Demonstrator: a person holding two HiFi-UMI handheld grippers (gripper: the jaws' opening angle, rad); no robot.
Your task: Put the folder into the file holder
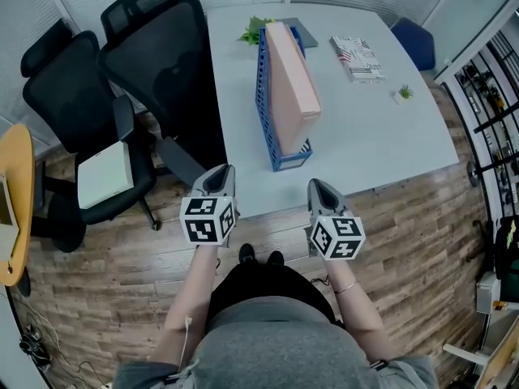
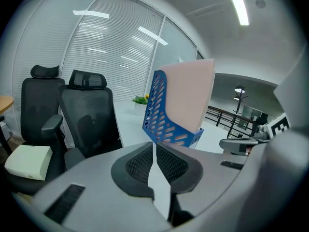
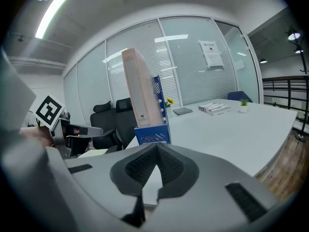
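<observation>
Both claws are squeezed shut with nothing in them, the left claw (image 1: 220, 180) and the right claw (image 1: 321, 190) side by side near the front edge of the white table (image 1: 389, 140). Farther on, the pink folder (image 1: 290, 87) stands inside the blue file holder (image 1: 264, 96). Behind that sit a small green plant (image 1: 255, 29) and some books (image 1: 358, 57).

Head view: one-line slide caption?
Pink folder upright in blue file holder on table; left hand-held gripper and right hand-held gripper shut, empty, at near edge.
</observation>
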